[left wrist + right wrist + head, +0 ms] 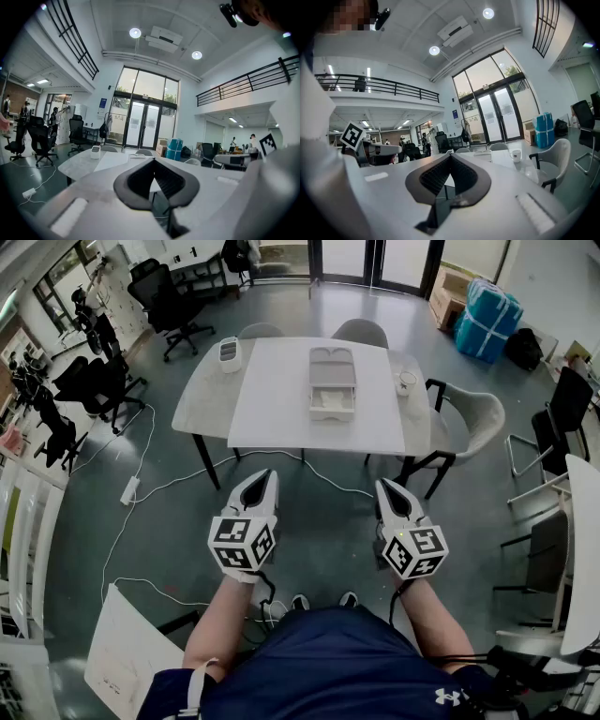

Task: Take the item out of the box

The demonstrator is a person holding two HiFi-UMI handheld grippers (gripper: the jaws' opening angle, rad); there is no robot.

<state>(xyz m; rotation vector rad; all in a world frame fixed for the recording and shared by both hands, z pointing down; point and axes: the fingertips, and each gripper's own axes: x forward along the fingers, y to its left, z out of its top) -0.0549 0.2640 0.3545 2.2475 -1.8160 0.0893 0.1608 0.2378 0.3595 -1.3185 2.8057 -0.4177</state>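
Facing, well ahead, a large white rectangular table (272, 404) with grey rounded end pieces. Noting a pale moulded armchair (472, 420) on black legs, pulled up at the table's right end.

Finding the task's thing at the middle of the table: a shallow, pale grey hinged box (333, 382), lying open with its lid folded back flat toward the table's far edge. Not making out the item inside from here, only a pale shape filling the half nearer the table's front edge.

Holding the left gripper (266, 474) and the right gripper (385, 484) side by side, well short of the table's near edge, both roughly level and aimed at the table. Keeping both pairs of jaws closed tip to tip, with nothing between them.

Passing over a small white boxy device (230, 352) at the table's far left corner and a white mug (406, 382) near the table's right end.

Judging the box to be light and stiff, probably moulded plastic or card, and so liable to slide on the smooth tabletop. Expecting the item to be light, rigid and a snug fit. Favouring, on that reading, one gripper pinning the box's rim while the other opens and takes the item across its narrow sides, lifting straight up.
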